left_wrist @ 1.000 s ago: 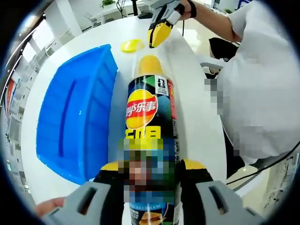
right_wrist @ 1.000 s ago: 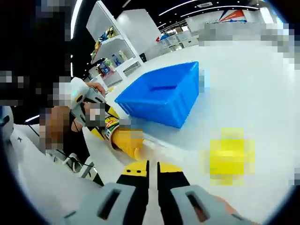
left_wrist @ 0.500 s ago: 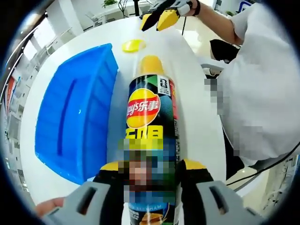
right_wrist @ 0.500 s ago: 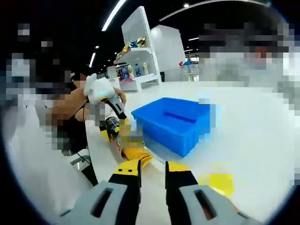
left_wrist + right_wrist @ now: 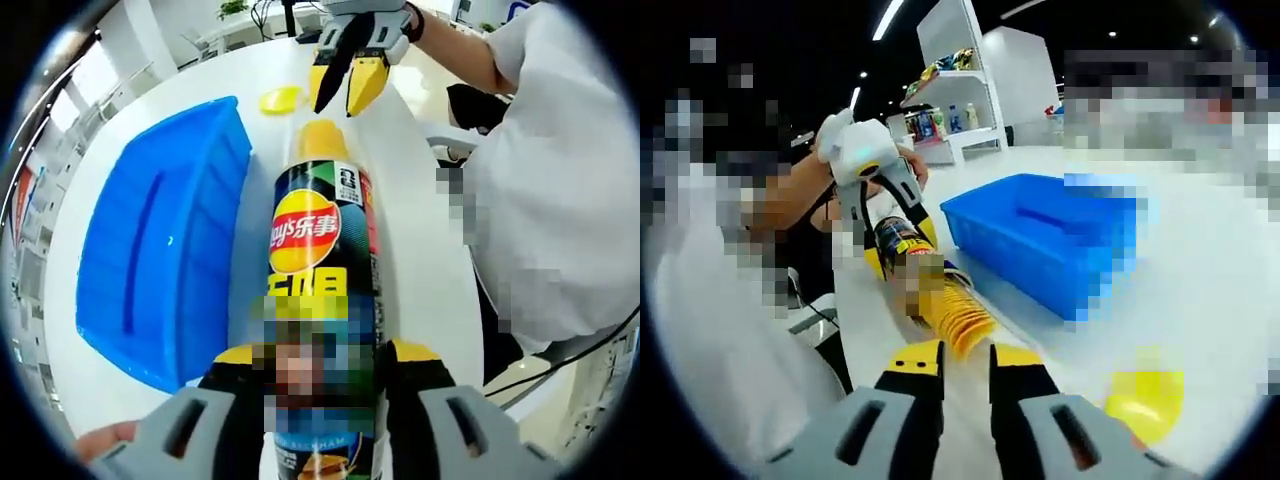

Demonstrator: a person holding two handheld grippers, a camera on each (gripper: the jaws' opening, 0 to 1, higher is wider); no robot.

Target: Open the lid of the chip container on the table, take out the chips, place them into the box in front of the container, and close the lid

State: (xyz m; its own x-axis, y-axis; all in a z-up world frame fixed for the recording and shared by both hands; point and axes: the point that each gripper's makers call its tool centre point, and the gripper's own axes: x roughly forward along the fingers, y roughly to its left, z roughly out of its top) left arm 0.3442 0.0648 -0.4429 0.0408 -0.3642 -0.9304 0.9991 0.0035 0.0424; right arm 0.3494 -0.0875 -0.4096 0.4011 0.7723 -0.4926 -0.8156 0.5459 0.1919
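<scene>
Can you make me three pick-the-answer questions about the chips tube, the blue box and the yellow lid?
1. Where is the yellow lid?
A. on the tube
B. on the table
C. in the box

2. What colour is the box?
A. blue
B. red
C. green

3. What is the left gripper doing?
A. hanging open
B. shut on the chip tube
C. holding the lid

Answers: 1 B, the lid lies flat on the white table, off the tube. 2 A, the box is bright blue. 3 B, its fingers clamp both sides of the tube.

A bright showroom-like shop interior: white display shelves stocked with bottled and packaged goods stand behind a round white bench under ceiling strip lights.
</scene>
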